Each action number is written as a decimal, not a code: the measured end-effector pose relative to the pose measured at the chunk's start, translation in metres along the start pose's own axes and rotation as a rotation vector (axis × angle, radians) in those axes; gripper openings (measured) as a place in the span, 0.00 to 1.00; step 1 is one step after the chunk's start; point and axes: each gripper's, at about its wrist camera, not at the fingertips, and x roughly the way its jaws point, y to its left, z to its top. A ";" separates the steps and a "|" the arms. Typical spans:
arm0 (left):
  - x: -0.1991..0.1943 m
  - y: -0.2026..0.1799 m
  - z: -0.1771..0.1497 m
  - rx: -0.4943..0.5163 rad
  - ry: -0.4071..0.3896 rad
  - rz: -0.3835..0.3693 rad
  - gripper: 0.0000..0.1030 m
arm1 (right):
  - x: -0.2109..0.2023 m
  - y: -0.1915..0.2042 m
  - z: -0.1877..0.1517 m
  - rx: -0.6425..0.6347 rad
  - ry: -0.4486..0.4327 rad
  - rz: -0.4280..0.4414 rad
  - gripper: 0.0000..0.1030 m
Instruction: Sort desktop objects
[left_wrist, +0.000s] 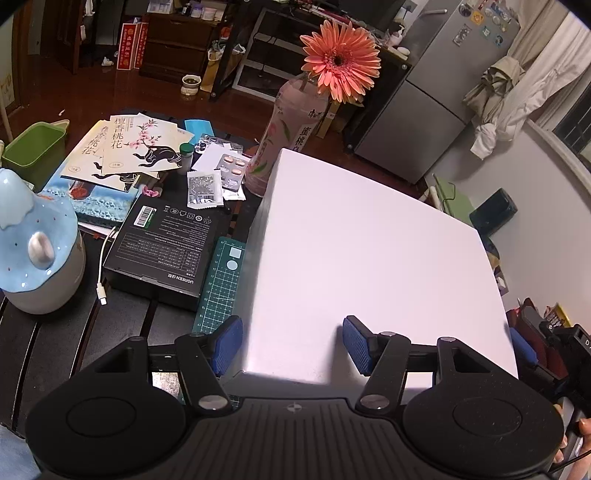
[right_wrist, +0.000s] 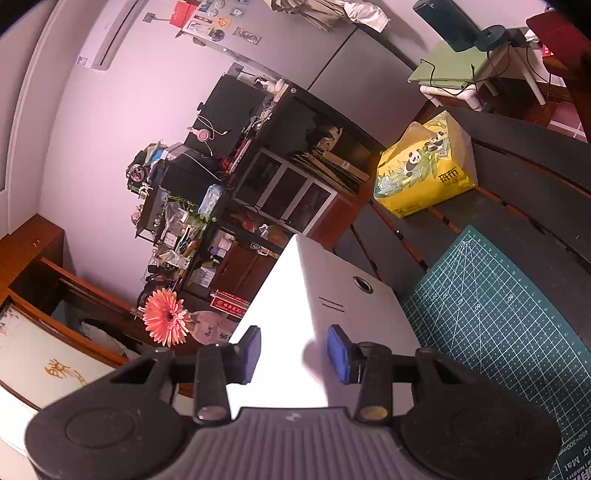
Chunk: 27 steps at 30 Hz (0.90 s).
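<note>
Box (left_wrist: 369, 258) smooth, white, rectangular | cutting mat (right_wrist: 498, 325) green, gridded | table (right_wrist: 517, 177) dark, slatted

White box (left_wrist: 369, 258): large, plain, rectangular, with a broad flat top face that fills the right half of the left wrist view. In the right wrist view the same box (right_wrist: 295, 332) shows a white top and a grey side panel bearing a round hole and two short slots. It lies over the green cutting mat (right_wrist: 498, 325), whose gridded surface extends to its right; a strip of the mat (left_wrist: 221, 284) also shows along the box's left edge, on the dark slatted worktop (left_wrist: 74, 339).
</note>
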 end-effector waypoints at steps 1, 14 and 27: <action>0.000 0.001 0.000 -0.003 0.000 -0.002 0.57 | 0.000 0.000 0.000 0.000 0.000 0.000 0.38; 0.009 0.003 -0.001 -0.014 0.018 0.011 0.57 | 0.001 -0.002 0.000 0.008 0.002 -0.004 0.38; 0.012 0.003 -0.002 -0.014 0.025 0.017 0.57 | 0.005 -0.007 -0.001 0.021 0.011 -0.023 0.38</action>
